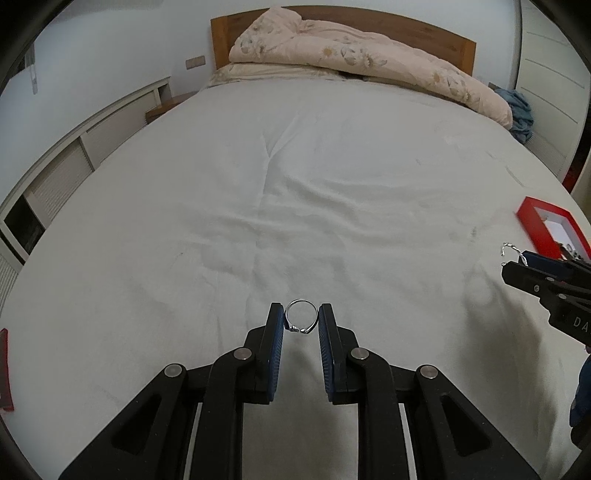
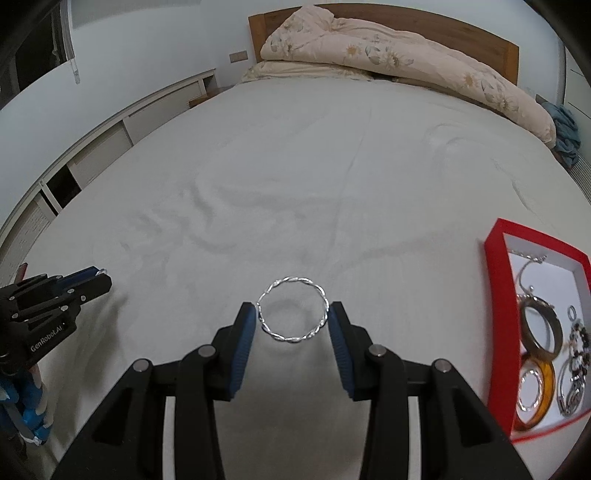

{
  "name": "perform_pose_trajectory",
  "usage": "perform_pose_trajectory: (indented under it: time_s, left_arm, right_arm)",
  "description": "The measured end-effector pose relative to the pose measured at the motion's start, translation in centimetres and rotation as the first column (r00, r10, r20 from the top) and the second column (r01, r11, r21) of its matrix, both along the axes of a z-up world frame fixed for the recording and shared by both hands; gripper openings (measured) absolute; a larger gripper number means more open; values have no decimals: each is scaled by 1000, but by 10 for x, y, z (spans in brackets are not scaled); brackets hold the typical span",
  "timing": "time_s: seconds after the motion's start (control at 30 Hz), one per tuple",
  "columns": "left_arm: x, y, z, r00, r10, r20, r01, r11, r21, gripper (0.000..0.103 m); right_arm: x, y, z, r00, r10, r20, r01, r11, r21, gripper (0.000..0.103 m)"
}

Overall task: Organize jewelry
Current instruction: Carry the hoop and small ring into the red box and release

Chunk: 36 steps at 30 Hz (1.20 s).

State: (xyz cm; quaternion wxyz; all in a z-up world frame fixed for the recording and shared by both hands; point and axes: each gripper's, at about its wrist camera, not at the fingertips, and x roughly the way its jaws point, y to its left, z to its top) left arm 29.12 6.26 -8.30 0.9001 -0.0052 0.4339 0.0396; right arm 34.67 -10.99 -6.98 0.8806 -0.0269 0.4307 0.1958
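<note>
My left gripper (image 1: 301, 318) is shut on a small silver ring (image 1: 309, 306), held upright between its blue pads above the white bedsheet. My right gripper (image 2: 292, 318) is shut on a twisted silver bracelet (image 2: 291, 282), a wide hoop spanning the gap between the pads. In the left wrist view the right gripper (image 1: 511, 257) shows at the right edge with the bracelet (image 1: 509, 250) sticking out of its tips. The left gripper (image 2: 98, 276) appears at the left edge of the right wrist view. A red jewelry box (image 2: 496, 295) lies to the right, holding several bangles and rings.
The white bedsheet (image 1: 295, 184) stretches ahead to a folded floral quilt (image 1: 354, 55) and a wooden headboard (image 1: 436, 33). A low white cabinet (image 1: 74, 155) runs along the left. The red box (image 1: 532, 229) lies near the bed's right edge. A red object (image 1: 4, 369) peeks in at the far left.
</note>
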Motion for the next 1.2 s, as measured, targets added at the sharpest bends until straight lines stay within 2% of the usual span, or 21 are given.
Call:
perform_pose_trajectory:
  time_s: [0.53,0.9,1.2]
  left_arm:
    - [-40,-50,40,996,-58,67,57,998,13,19]
    - [-56,-114,65,985,-136,103,135,991,19,19]
    - [-39,-196,67,961,-261,88,260,965,24,19]
  right_arm:
    - [-66,-40,55,998,-32,59,27,997,71,38]
    - [-102,-110,91,987,-114,115,103,989,103,38]
    - [-110,-185,95,970,-207,130,193,975,114,38]
